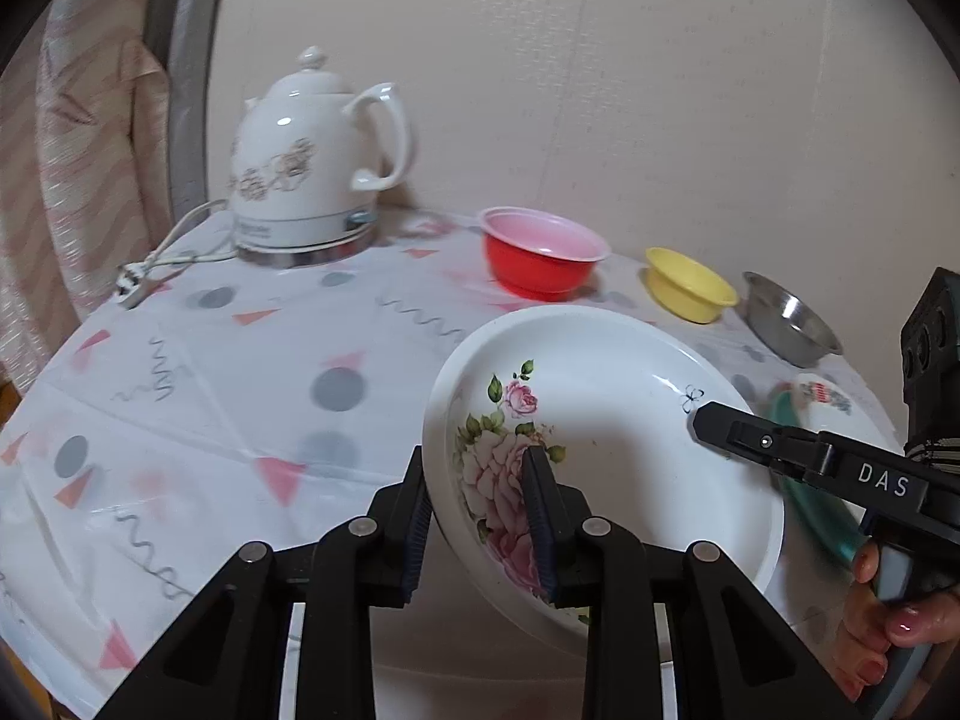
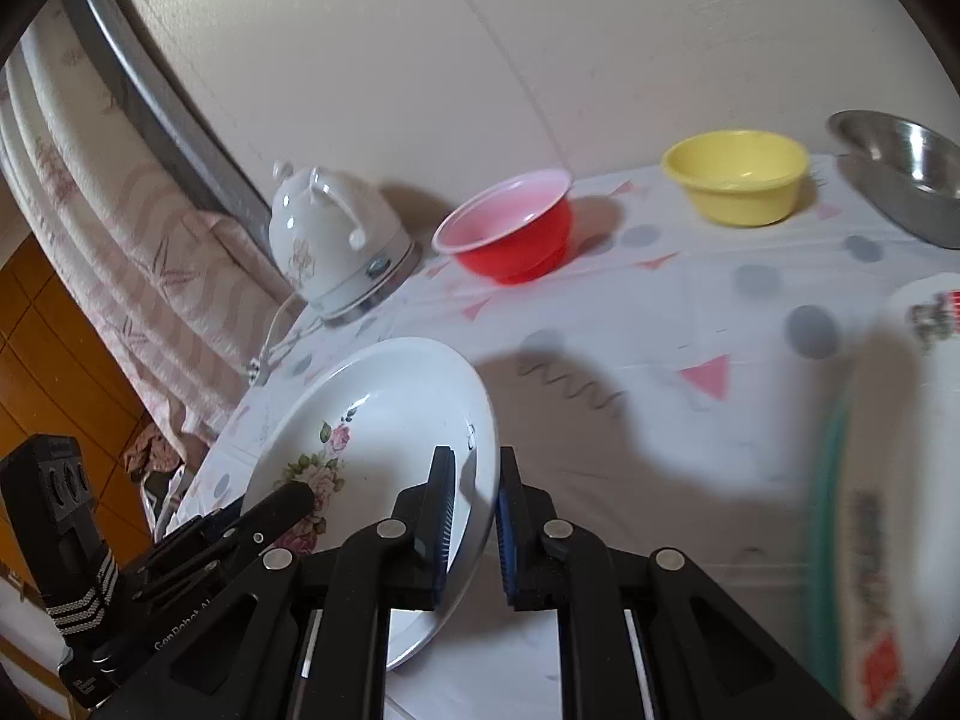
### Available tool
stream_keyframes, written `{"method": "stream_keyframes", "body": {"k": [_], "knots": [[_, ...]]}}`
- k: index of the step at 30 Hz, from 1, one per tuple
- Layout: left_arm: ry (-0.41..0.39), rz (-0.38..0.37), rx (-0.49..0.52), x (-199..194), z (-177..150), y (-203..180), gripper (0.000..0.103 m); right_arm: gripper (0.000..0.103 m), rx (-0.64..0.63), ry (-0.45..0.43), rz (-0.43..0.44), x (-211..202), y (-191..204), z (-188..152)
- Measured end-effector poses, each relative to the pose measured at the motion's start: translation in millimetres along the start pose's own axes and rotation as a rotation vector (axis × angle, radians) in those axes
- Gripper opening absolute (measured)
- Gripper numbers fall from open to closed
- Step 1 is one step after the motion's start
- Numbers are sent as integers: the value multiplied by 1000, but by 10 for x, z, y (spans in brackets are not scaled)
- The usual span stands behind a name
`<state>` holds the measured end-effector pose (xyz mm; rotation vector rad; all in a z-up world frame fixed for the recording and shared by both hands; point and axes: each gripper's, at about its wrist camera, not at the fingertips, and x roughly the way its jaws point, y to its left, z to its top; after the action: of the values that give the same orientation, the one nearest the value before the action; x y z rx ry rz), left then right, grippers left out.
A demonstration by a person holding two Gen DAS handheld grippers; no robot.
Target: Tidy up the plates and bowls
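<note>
A white plate with pink roses (image 1: 606, 420) is held tilted above the table by both grippers. My left gripper (image 1: 477, 519) is shut on its left rim, one pad inside and one outside. My right gripper (image 2: 474, 516) is shut on the opposite rim of the plate (image 2: 372, 420); it also shows in the left wrist view (image 1: 714, 420). A red bowl (image 1: 543, 255), a yellow bowl (image 1: 690, 285) and a steel bowl (image 1: 789, 321) stand in a row at the table's far side. A green-rimmed printed plate (image 2: 888, 510) lies at the right, blurred.
A white ceramic kettle (image 1: 315, 162) with its cord stands at the back left of the round table, covered in a patterned cloth (image 1: 210, 390). A wall runs close behind. A curtain hangs at the left.
</note>
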<state>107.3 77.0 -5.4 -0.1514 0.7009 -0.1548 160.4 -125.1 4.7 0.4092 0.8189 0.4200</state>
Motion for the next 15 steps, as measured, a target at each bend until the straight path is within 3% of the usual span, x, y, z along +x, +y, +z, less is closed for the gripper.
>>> {"method": "stream_keyframes", "body": {"k": [15], "knots": [[11, -98, 75, 21, 28, -748, 30, 13, 72, -99, -61, -685, -460, -8]]}}
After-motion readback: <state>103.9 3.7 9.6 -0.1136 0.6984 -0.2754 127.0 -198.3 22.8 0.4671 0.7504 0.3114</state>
